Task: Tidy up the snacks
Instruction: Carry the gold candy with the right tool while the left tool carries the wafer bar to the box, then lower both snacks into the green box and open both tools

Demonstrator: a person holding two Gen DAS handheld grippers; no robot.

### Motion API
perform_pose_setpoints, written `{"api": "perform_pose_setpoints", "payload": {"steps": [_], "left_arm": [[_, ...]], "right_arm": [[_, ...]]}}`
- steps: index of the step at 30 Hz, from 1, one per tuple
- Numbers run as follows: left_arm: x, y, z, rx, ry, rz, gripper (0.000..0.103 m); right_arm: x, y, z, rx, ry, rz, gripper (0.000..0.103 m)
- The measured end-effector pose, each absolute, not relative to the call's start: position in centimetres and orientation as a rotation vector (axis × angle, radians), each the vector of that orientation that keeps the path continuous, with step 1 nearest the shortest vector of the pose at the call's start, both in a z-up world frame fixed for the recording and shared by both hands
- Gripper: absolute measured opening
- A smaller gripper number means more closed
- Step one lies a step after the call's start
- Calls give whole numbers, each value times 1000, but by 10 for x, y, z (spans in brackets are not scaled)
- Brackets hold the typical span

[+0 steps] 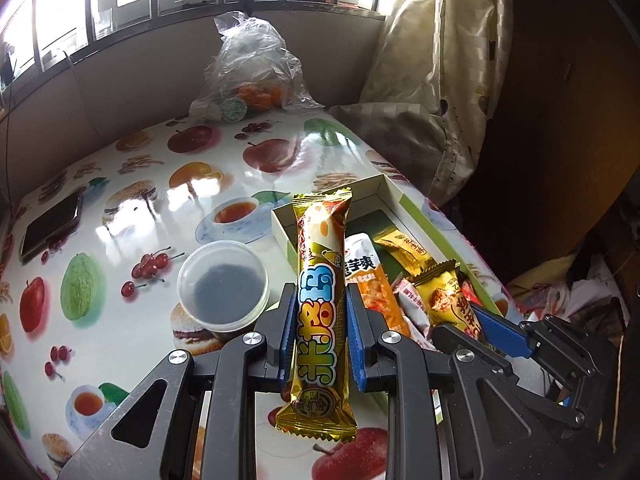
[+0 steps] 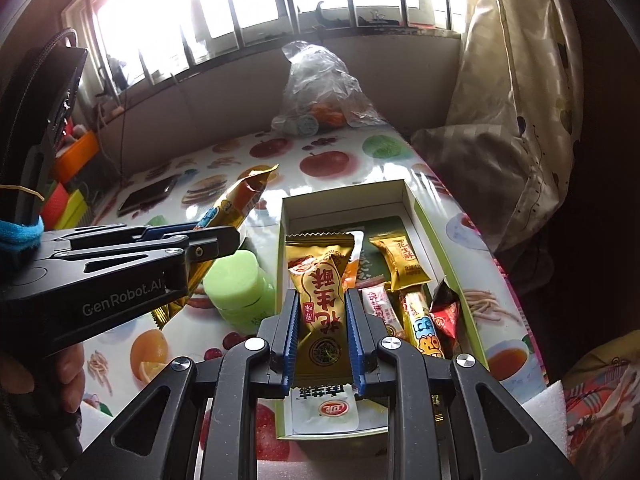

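Above the box [image 2: 456, 264], at twelve o'clock, the peanut crisp packet [image 2: 320, 300] pinched by the right gripper [image 2: 322, 344] is best lowered flat, while the long gold bar [image 1: 320, 312] is kept clamped by the left gripper [image 1: 320, 332].

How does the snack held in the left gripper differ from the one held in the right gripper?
The long gold bar in the left gripper is slim with blue lettering; the gold peanut candy packet in the right gripper is shorter and wider with red lettering. The bar is over the tablecloth; the packet is over the box. Both wrappers are shiny gold and clamped.
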State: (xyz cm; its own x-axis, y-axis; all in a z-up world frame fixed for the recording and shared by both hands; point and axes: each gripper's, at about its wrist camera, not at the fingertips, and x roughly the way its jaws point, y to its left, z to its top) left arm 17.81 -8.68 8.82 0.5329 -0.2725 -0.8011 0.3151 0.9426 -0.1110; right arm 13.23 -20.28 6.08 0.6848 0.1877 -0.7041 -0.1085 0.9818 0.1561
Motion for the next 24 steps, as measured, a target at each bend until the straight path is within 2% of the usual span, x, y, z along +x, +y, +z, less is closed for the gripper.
{"api": "perform_pose_setpoints", "payload": {"steps": [24], "left_arm": [[199,-138,52,52,1027,-386,24]], "right_arm": [[143,-240,26,108,867,72,21]]}}
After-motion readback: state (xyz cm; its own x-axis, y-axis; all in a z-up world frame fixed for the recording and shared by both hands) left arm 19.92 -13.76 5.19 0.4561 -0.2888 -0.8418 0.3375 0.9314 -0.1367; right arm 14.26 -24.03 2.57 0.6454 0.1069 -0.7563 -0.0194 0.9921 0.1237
